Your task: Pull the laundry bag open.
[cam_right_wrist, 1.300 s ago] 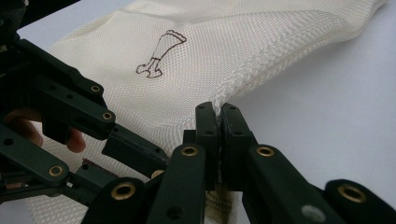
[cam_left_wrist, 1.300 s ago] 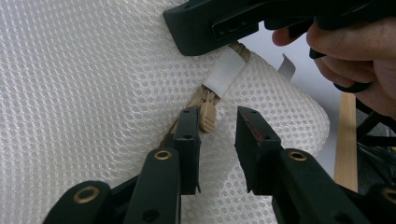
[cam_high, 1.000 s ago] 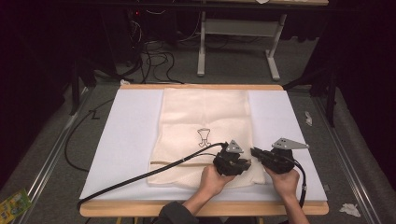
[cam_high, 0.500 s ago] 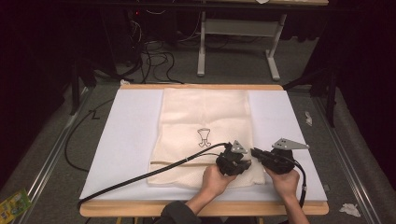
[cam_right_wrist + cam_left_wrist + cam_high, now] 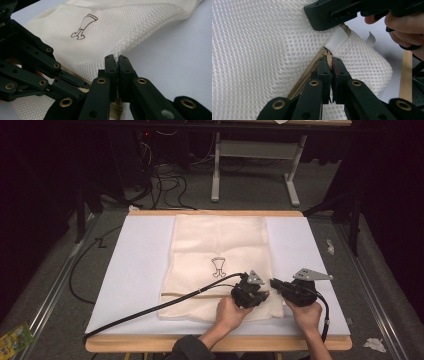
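On white table mat (image 5: 135, 270) — mesh bag (image 5: 220, 255) flat, centre | left gripper (image 5: 329, 61) clenched on zipper pull (image 5: 328, 58) at bag's near right corner | right gripper (image 5: 117, 59) pinching bag's edge just beside — jaws closed | both hands (image 5: 229, 312) at near edge

You look down and forward on the whole table (image 5: 130, 270) from above, while both gripper views sit close over the mesh bag's (image 5: 220, 245) shared corner.
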Demonstrator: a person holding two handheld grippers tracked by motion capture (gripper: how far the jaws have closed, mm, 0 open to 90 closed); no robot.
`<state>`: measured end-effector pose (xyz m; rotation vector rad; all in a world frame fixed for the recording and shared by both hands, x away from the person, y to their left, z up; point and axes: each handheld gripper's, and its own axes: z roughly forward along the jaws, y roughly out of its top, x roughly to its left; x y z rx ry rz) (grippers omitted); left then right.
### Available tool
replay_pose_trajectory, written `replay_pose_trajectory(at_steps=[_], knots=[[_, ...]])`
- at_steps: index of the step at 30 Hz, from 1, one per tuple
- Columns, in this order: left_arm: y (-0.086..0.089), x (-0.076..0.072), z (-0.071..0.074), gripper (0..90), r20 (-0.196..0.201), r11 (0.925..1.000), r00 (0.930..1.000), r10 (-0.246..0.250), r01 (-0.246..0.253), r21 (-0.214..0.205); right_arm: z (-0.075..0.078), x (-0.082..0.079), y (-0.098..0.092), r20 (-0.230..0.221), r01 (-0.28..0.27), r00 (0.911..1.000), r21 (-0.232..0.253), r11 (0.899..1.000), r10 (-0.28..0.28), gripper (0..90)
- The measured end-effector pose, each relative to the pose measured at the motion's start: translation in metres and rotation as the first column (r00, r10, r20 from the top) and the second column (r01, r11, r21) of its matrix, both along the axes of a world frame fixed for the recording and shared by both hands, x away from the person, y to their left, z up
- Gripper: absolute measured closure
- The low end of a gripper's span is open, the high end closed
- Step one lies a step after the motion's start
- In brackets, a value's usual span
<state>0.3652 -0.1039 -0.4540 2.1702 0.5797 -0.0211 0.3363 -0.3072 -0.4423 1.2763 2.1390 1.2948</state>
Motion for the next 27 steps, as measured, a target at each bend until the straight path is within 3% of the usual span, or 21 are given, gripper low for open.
replay_pose_trajectory(at_steps=[15,27], knots=[[0.0035,-0.0039,0.0039,87.1,0.021,0.9996,0.9997,-0.008,0.008,0.028,-0.0012,-0.0016,-0.0034,-0.004,-0.004,1.0,-0.001,1.0,0.004,88.7],[0.0038,-0.0048,0.0042,87.2,0.016,0.9993,0.9999,-0.006,0.005,0.037,-0.0018,-0.002,-0.0027,-0.004,-0.006,1.0,0.006,1.0,0.006,88.8]])
